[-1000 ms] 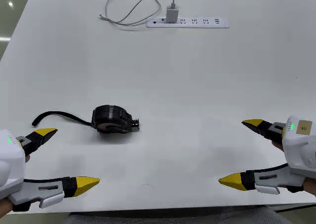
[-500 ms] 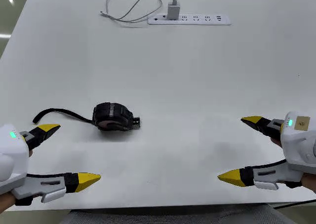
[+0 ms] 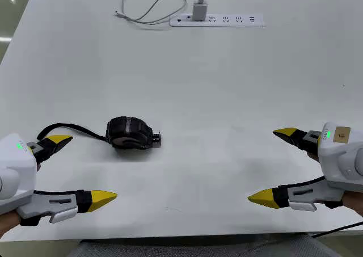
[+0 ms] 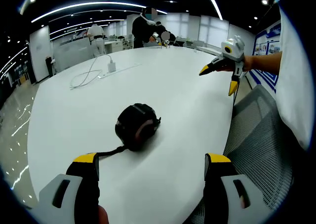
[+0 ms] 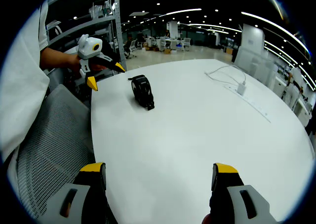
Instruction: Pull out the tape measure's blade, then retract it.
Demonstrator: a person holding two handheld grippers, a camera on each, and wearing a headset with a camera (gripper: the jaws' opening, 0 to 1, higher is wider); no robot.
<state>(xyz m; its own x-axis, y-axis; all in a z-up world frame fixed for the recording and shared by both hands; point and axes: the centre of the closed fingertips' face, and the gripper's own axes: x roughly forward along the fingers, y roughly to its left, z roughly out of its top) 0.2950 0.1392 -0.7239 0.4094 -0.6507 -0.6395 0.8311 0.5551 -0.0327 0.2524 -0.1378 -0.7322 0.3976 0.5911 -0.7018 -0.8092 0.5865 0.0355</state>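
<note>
A black tape measure lies on the white table, left of centre, with a black strap trailing to its left. It also lies ahead in the left gripper view as the tape measure and far off as the tape measure in the right gripper view. My left gripper is open at the near left, its upper tip beside the strap. My right gripper is open at the near right, well away from the tape. Both hold nothing.
A white power strip with a plugged charger and a looped white cable lies at the table's far edge. A mesh chair stands by the near edge. People stand at the far end in the left gripper view.
Both grippers have edged slightly forward over the table; the left one's upper tip is closer to the strap. The tape measure has not moved.
</note>
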